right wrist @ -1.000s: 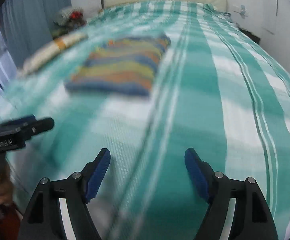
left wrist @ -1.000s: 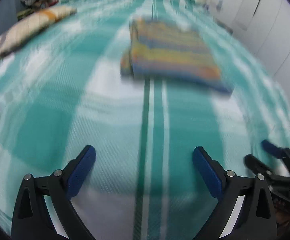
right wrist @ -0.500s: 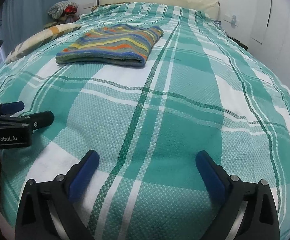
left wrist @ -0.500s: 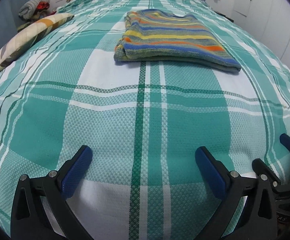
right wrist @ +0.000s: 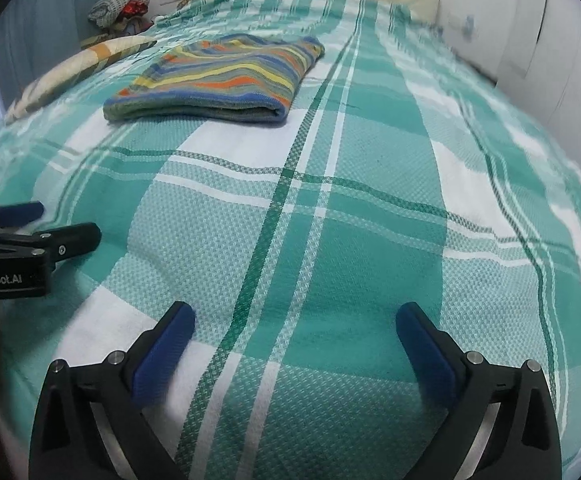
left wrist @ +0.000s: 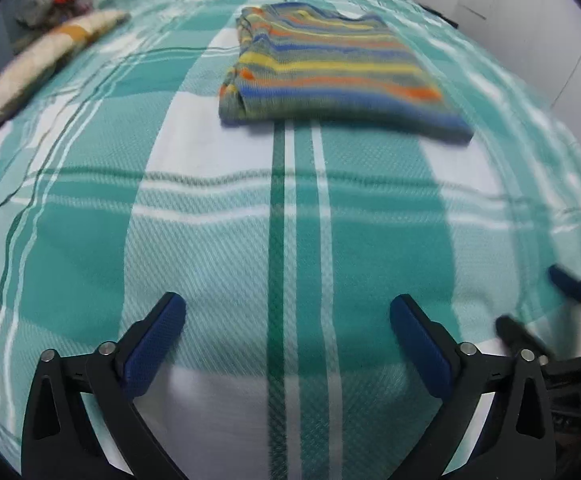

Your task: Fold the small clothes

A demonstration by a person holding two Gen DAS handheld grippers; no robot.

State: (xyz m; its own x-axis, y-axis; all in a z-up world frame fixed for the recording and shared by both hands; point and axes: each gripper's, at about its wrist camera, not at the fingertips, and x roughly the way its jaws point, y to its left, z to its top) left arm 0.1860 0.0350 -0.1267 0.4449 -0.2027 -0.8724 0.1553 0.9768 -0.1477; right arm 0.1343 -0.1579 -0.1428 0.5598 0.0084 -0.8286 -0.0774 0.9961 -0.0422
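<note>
the folded, multicolour-striped knitted garment [left wrist: 330, 68] is seen far up the green-and-white checked bed [left wrist: 290, 240]. both the left claw [left wrist: 288, 320] and right claw [right wrist: 294, 330] are held released, empty, near the bed's edge. if the garment were gripped by one layer, the fold could be undone.

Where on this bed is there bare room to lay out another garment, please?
The wide patch of bedspread between the folded striped garment and both open grippers, left and right, is bare. The far-left edge is crowded by a pillow and a clothes pile.
</note>
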